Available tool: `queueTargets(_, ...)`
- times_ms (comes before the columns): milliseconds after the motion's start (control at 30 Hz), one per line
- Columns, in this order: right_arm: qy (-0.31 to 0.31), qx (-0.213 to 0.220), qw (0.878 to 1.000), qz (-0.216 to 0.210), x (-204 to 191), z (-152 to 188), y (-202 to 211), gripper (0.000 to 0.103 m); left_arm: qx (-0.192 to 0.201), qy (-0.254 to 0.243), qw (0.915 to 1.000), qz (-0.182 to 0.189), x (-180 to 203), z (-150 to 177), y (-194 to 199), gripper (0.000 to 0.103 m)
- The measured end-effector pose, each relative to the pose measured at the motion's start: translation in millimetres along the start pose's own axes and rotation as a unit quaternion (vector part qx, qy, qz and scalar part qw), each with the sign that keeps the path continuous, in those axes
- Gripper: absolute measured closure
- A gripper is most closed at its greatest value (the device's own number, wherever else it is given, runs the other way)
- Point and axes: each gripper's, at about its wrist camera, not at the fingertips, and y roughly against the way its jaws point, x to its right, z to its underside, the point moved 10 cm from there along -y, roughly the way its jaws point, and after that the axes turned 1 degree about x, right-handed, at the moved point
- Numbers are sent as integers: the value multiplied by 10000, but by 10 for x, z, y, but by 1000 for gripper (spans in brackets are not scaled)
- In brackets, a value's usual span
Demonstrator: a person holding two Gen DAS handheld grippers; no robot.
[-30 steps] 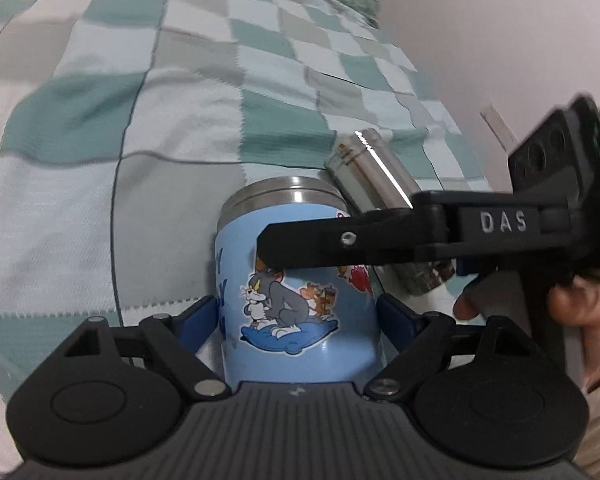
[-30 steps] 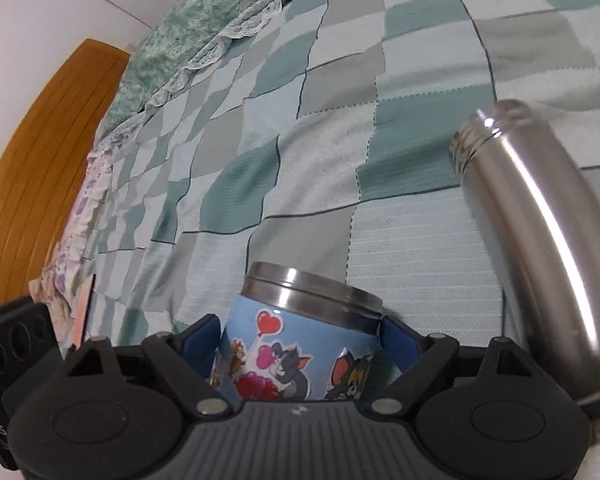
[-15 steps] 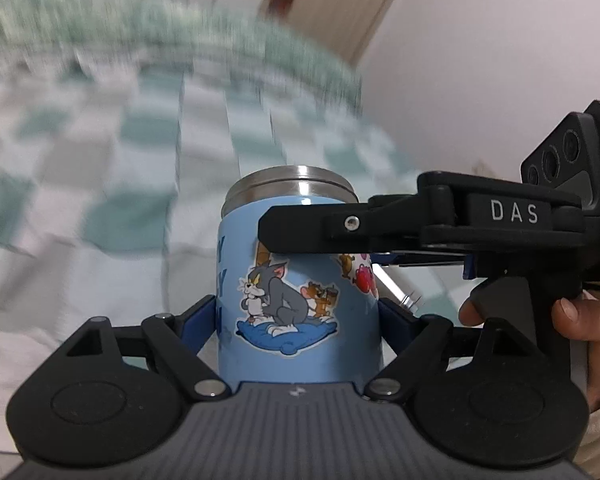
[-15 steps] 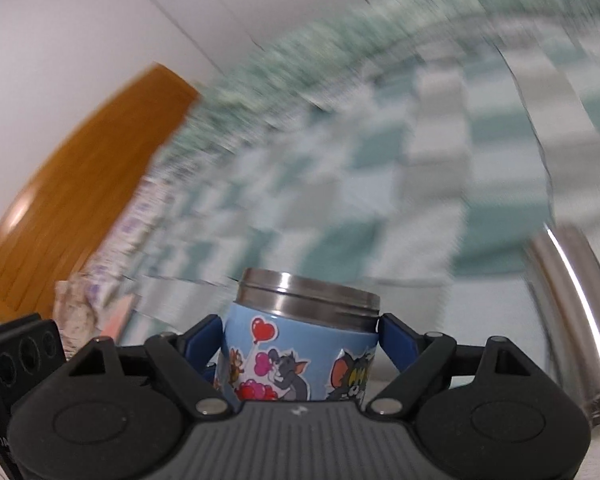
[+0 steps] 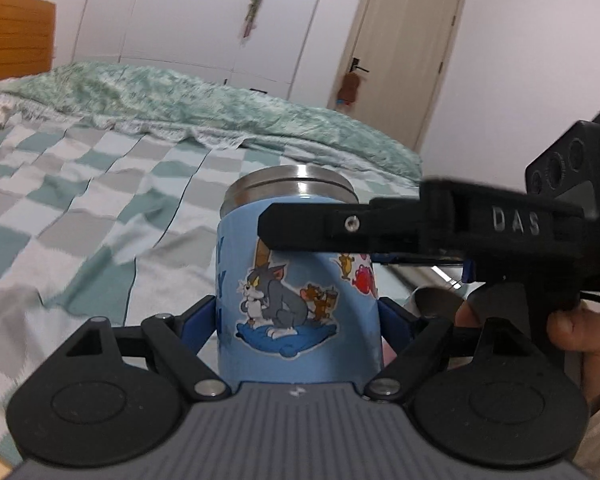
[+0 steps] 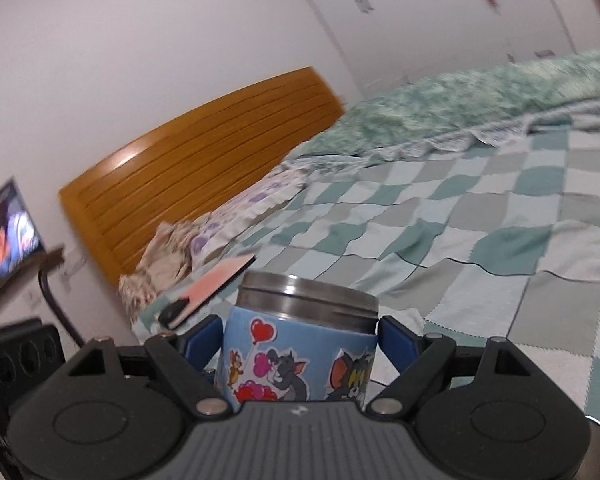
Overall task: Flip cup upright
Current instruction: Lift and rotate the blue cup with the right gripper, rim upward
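Blue and steel fill the middle of both wrist views: we have the cup (image 5: 296,300), a blue sleeve with cartoon cat-and-mouse stickers and a bare metal band at its far end, clamped between both tools at once. Our left gripper (image 5: 298,316) has its blue pads pressed against the cup's two sides, and our right gripper (image 6: 300,340) pinches it the same way from another angle; in the left view the right tool's black finger crosses in front of the sleeve just below the metal band. We hold the cup above the checked bedspread (image 5: 80,200), with no part of it seen to touch the cloth, though its near end is hidden behind the gripper bodies. Both cameras look level across the bed toward the headboard (image 6: 204,172) and the door (image 5: 404,64), and the stickers read the right way up, so we judge the turn itself largely made. Whether the metal end is the open mouth we cannot tell from here. What looks left to us is lowering the cup onto the bedspread on its base, checking it stands on the soft surface, and then spreading both sets of fingers to free it.
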Motion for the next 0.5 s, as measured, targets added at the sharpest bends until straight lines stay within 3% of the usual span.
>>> queueTargets(167,965,51,9953,-26,108,94,-20,20,54,-206,9998,-47,4,55,-300,17)
queueTargets(300,1668,151,9858,141,221,-23,-15,20,172,-99,9997,135,34,-43,-581,17)
queueTargets(500,1351,373,9898,241,414,-245,62,20,704,-217,9967,341,135,-123,-621,17)
